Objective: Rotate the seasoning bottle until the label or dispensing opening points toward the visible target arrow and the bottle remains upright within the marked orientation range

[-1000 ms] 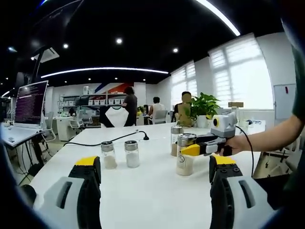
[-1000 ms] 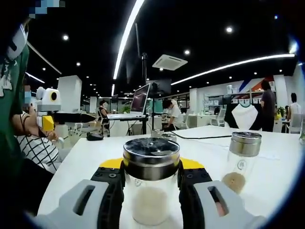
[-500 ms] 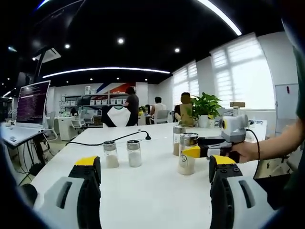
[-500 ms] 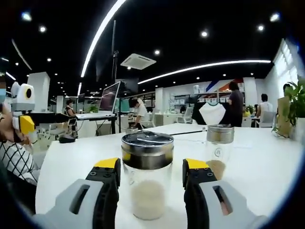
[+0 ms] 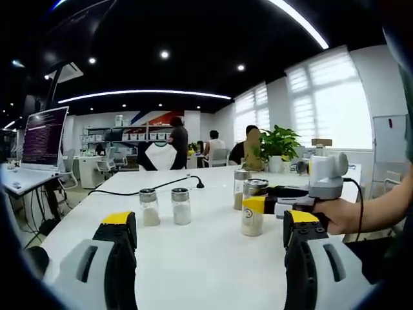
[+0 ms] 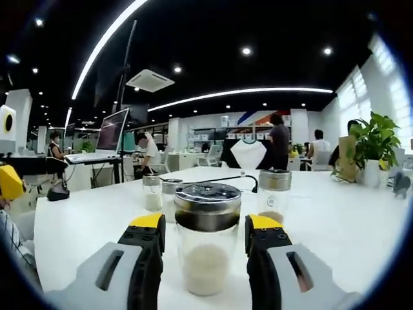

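Upright, seasoning bottle [image 6: 207, 244] — seemingly pale powder.

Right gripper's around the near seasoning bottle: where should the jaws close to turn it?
Close on the clear glass wall of the seasoning bottle, under its metal cap, level from its two sides. It stands upright on the white table between the open right gripper.

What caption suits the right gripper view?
Right gripper open around an upright seasoning bottle on the white table.
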`<state>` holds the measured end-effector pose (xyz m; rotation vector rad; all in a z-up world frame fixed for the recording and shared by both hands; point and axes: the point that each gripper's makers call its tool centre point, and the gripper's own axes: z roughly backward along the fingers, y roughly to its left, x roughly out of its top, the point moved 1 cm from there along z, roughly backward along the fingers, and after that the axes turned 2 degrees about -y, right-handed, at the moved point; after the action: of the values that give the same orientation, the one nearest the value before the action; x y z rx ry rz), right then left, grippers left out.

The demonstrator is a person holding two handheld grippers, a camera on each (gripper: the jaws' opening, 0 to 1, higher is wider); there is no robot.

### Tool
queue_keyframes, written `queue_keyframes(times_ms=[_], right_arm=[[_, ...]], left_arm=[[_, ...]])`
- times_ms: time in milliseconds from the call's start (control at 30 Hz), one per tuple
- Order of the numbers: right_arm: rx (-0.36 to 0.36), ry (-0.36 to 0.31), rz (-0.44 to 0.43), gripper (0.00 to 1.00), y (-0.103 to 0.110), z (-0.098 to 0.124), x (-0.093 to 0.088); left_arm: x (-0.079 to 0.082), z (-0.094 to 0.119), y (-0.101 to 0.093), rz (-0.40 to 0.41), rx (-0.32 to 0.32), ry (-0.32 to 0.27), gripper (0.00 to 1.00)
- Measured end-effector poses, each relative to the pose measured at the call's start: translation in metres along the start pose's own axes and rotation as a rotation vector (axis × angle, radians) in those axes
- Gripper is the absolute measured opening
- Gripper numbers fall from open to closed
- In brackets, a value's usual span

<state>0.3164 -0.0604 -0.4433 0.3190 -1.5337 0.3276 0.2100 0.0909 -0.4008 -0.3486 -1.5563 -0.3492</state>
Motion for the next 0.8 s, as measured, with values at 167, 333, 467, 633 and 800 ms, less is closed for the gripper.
queue_keyframes(times_ms=[167,333,467,633,800], right_arm=[[-0.048,0.016,-0.003,0.48,0.0009,-0.0016,-0.0038],[-0.066,0.034,0.012,0.48,0.0011,-0.0075,-0.0065],[-0.077,0.047,-0.009,0.41,-0.0023,-0.0097,-0.0102],[-0.05,0.057,0.004,0.39,-0.0005,-0.0081,-0.0089],[-0.053,0.071,0.006,0.39,-0.0001,-0.0073,-0.0103]], left_arm=[[-0.0008,-0.0026,-0.0039,-0.003,-0.013,0.001,1.0],[0.0002,-0.0035,-0.0046,-0.005,-0.009,-0.009,1.0],[-0.0013,-0.0033,-0.0027,-0.012,-0.005,-0.001,1.0],[-0.0032,-0.0018,0.0005,-0.011,0.004,0.007,1.0],[-0.0052,-0.0015,0.0013,-0.009,0.002,0.011,1.0]])
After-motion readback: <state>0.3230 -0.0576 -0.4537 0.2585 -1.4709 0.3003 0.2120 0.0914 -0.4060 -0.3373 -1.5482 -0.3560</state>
